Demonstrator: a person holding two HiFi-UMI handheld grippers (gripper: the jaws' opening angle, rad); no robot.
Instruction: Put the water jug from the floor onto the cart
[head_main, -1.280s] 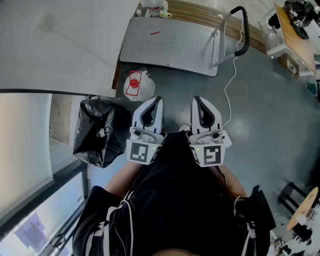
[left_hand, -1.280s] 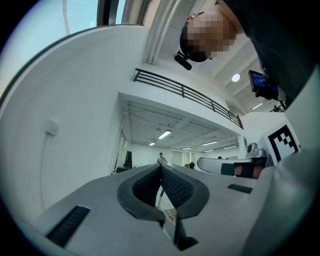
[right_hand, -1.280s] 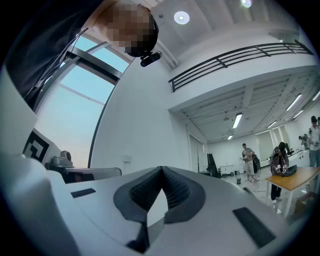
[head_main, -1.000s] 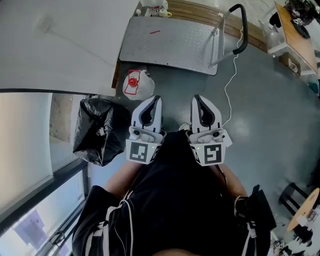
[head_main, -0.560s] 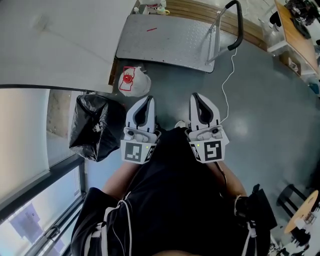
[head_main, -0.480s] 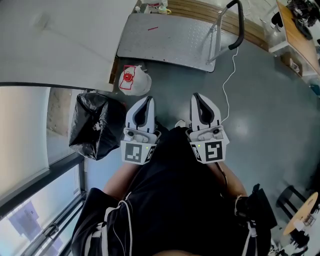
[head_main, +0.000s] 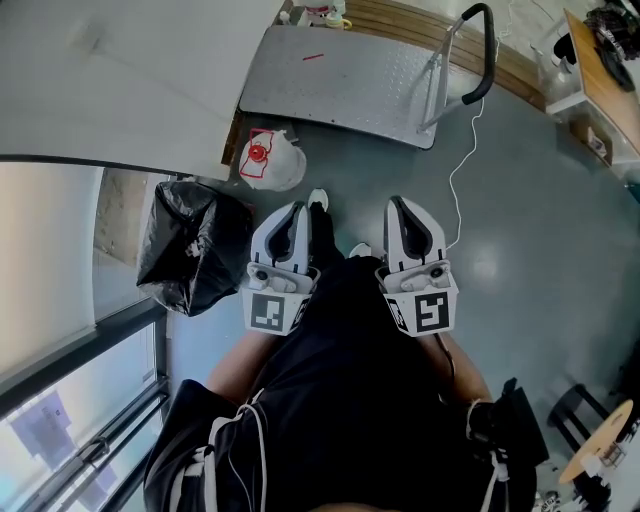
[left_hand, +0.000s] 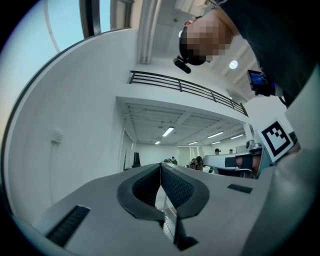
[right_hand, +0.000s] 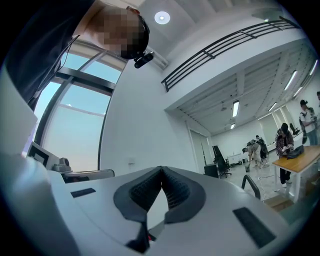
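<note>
The water jug (head_main: 268, 160), clear with a red cap and red label, lies on the grey floor beside the wall. Just beyond it stands the flat metal cart (head_main: 345, 85) with its black-gripped push handle (head_main: 482, 55). My left gripper (head_main: 291, 214) hangs short of the jug, jaws shut with nothing between them. My right gripper (head_main: 399, 210) is level with it to the right, also shut and empty. In the left gripper view the left gripper (left_hand: 161, 167) points across the room at a white wall. In the right gripper view the right gripper (right_hand: 161, 171) does the same.
A black rubbish bag (head_main: 190, 250) sits on the floor left of my left gripper, against the window wall. A white cable (head_main: 462, 160) runs from the cart's handle along the floor. A wooden desk (head_main: 600, 90) stands at the far right. People stand far off in the hall.
Both grippers have shifted a little forward and down together, still shut. The view has swung slightly, and a shoe now shows between the grippers.
</note>
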